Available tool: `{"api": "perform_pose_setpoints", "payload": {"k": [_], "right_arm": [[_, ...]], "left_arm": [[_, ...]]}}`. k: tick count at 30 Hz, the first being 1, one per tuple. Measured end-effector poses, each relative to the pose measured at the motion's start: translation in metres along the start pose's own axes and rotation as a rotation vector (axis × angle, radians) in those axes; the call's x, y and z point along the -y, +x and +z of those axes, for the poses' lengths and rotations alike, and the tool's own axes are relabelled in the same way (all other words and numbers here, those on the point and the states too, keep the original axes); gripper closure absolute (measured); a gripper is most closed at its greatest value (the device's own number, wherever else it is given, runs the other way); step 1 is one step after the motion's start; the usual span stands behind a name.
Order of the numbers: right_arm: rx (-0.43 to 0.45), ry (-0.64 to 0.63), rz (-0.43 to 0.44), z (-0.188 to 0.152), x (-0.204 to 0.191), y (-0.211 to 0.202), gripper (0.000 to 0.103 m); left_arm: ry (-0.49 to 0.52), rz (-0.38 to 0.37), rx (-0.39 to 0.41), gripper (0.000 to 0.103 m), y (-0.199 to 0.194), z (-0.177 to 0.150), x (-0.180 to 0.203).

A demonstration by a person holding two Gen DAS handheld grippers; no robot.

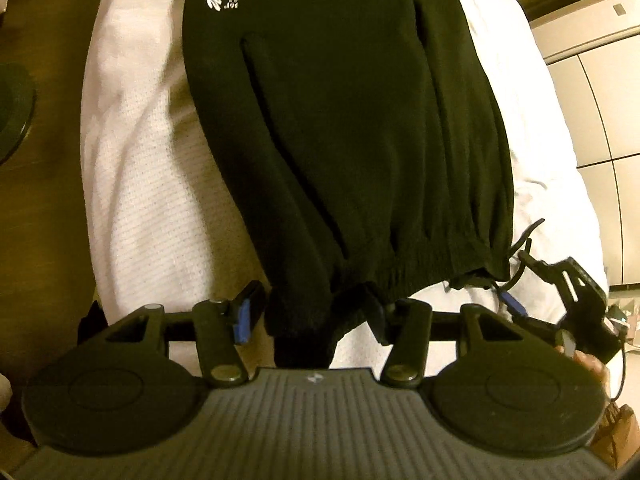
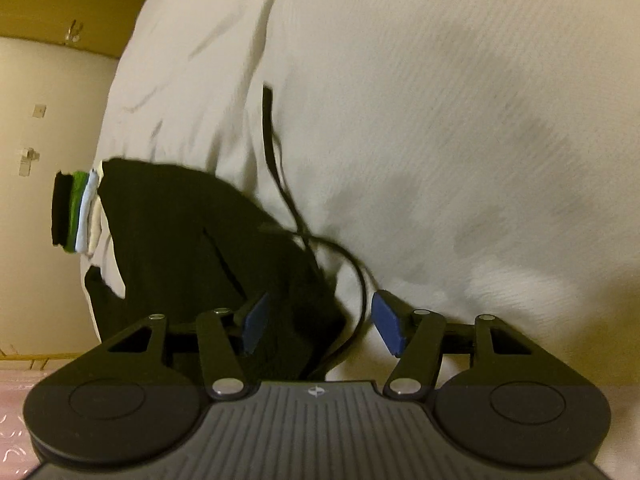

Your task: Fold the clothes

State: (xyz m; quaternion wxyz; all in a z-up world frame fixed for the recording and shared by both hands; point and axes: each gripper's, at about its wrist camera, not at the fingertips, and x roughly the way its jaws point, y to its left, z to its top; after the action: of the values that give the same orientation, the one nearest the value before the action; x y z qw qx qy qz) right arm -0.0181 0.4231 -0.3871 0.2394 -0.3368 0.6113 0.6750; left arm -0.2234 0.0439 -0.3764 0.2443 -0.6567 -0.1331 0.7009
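Black sweatpants [image 1: 344, 120] with white script lettering lie on a white bed cover [image 1: 144, 184], waistband toward me. My left gripper [image 1: 310, 316] is open, its jaws wide apart around a bunched corner of the waistband. The right gripper [image 1: 560, 292] shows at the waistband's right end by the drawstring [image 1: 524, 240]. In the right wrist view, my right gripper [image 2: 320, 324] is open, with the waistband corner of the sweatpants [image 2: 192, 240] and the drawstring [image 2: 280, 168] between its blue pads.
A stack of folded clothes [image 2: 76, 212] in black, green and white sits at the bed's far edge. A wooden floor [image 1: 40, 200] lies left of the bed. Cream cabinet doors [image 1: 600, 100] stand on the right.
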Motion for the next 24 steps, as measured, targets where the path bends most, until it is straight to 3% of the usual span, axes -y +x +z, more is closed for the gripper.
{"api": "perform_pose_setpoints", "payload": {"k": [1, 2, 4, 5, 6, 10, 13, 15, 17, 19, 24], "right_arm": [[-0.01, -0.007, 0.001, -0.002, 0.0, 0.007, 0.044], [-0.013, -0.012, 0.001, -0.003, -0.001, 0.012, 0.065], [0.0, -0.029, -0.003, -0.005, -0.008, 0.014, 0.076], [0.018, -0.061, 0.002, -0.006, -0.016, 0.008, 0.089], [0.037, -0.092, 0.004, -0.006, -0.025, 0.001, 0.09], [0.134, -0.181, -0.02, -0.003, -0.051, -0.041, 0.092], [0.106, -0.169, -0.06, 0.008, -0.043, -0.045, 0.091], [0.061, -0.141, -0.11, 0.014, -0.031, -0.035, 0.082], [0.023, -0.107, -0.168, 0.016, -0.019, -0.03, 0.072], [0.035, -0.061, -0.163, 0.013, -0.008, -0.04, 0.061], [0.052, -0.039, -0.164, 0.009, 0.003, -0.066, 0.058]], "left_arm": [[-0.013, -0.005, -0.002, 0.054, 0.001, 0.001, -0.002], [-0.025, -0.01, -0.005, 0.054, 0.001, 0.001, -0.004], [-0.022, -0.028, -0.012, 0.07, 0.002, 0.004, -0.004], [-0.008, -0.039, -0.015, 0.085, 0.001, 0.005, -0.001], [0.018, -0.047, -0.017, 0.091, -0.001, 0.005, 0.004], [0.15, -0.128, -0.02, 0.092, -0.009, -0.002, 0.033], [0.218, -0.079, -0.031, 0.091, 0.003, -0.009, 0.053], [0.206, -0.014, -0.057, 0.084, 0.015, -0.01, 0.049], [0.211, 0.003, -0.085, 0.081, 0.011, -0.011, 0.045], [0.223, 0.021, -0.111, 0.075, 0.008, -0.012, 0.043], [0.384, 0.069, -0.111, 0.076, -0.023, -0.018, 0.067]]}}
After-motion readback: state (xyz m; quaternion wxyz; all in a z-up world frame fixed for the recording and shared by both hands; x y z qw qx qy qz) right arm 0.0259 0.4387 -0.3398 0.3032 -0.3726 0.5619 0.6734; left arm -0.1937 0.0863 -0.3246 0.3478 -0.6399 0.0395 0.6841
